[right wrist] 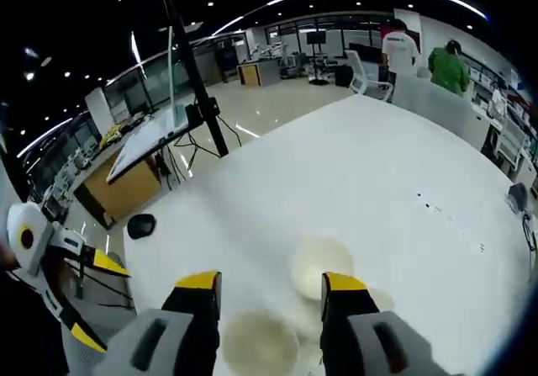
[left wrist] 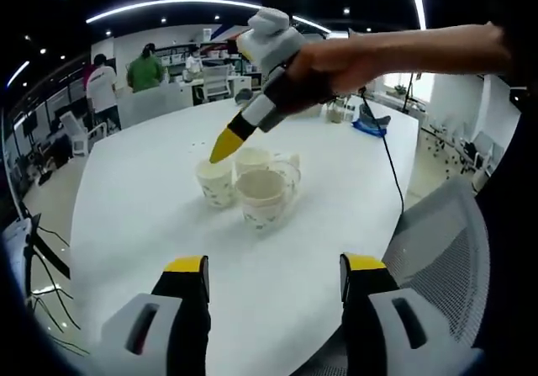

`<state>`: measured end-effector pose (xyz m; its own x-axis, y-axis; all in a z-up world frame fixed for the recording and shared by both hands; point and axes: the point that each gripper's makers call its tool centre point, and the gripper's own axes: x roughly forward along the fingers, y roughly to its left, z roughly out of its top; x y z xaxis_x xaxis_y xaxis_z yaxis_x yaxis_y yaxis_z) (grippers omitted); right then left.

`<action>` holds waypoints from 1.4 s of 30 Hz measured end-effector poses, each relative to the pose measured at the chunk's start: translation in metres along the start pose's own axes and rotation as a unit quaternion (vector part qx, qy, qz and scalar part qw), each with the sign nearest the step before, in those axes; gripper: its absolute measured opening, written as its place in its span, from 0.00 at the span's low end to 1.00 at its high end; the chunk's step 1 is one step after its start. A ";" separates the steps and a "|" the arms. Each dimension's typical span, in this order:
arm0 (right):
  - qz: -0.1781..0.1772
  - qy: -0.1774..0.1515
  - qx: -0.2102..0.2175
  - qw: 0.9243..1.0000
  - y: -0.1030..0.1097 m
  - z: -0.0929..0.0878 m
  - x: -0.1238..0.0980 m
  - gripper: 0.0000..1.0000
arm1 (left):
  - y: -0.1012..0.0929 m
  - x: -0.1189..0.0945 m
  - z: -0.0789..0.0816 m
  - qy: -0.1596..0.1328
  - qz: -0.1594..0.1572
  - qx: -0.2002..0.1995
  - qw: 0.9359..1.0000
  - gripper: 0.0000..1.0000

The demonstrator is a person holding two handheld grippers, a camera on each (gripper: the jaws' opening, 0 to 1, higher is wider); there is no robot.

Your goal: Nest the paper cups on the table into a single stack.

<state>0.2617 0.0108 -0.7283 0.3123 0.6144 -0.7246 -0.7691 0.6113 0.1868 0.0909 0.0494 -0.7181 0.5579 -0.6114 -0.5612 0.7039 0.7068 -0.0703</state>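
Left gripper view, nearest: left hand-held gripper [left wrist: 273, 277], yellow-tipped jaws spread wide, nothing between them, over bare white table [left wrist: 134, 225]. Grey mesh chair [left wrist: 445, 250] at right table edge.
Farther, mid-table: cluster of paper cups [left wrist: 252, 182], upright, touching one another, well ahead of the left jaws. Front cup [left wrist: 262, 198] with small dark printed pattern, not readable; second cup [left wrist: 215, 182] at left, third cup [left wrist: 252, 159] behind, one clear cup [left wrist: 290, 174] at right.
Directly above cluster: right hand-held gripper [left wrist: 225, 146], held in a hand [left wrist: 336, 65], angled down, yellow tip just over second cup's rim; jaw spread not discernible from here.
Beyond: blue object with black cable [left wrist: 370, 126] on table; people [left wrist: 145, 71] at far desks.

Right gripper view, nearest: right hand-held gripper [right wrist: 271, 285] with jaws set wide apart, empty, looking down into cup mouths; one cup [right wrist: 321, 265] between and just past the tips, another cup [right wrist: 256, 342] lower between the jaws. Blurred.
At left: left hand-held gripper [right wrist: 84, 300], yellow tips apart.
Farther: black tripod [right wrist: 189, 65], office desks.

No legible writing or brand.
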 end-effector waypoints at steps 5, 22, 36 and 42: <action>-0.010 0.026 0.005 1.000 0.006 -0.005 0.021 0.46 | 0.001 0.000 -0.003 0.000 -0.001 0.000 1.000 0.62; -0.035 0.109 -0.008 0.993 -0.006 -0.026 0.066 0.45 | -0.003 -0.006 0.000 -0.006 -0.001 -0.012 1.000 0.62; -0.048 0.196 -0.121 0.972 -0.018 -0.048 0.086 0.29 | -0.001 -0.008 -0.001 -0.006 -0.007 -0.017 1.000 0.60; -0.038 0.203 -0.143 0.968 -0.014 -0.055 0.089 0.01 | -0.002 -0.007 0.000 -0.006 -0.010 -0.017 1.000 0.59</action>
<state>0.2694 0.0295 -0.8314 0.1746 0.2912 -0.9406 -0.8932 0.4489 -0.0268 0.0859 0.0517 -0.7140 0.5489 -0.6299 -0.5495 0.6997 0.7059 -0.1102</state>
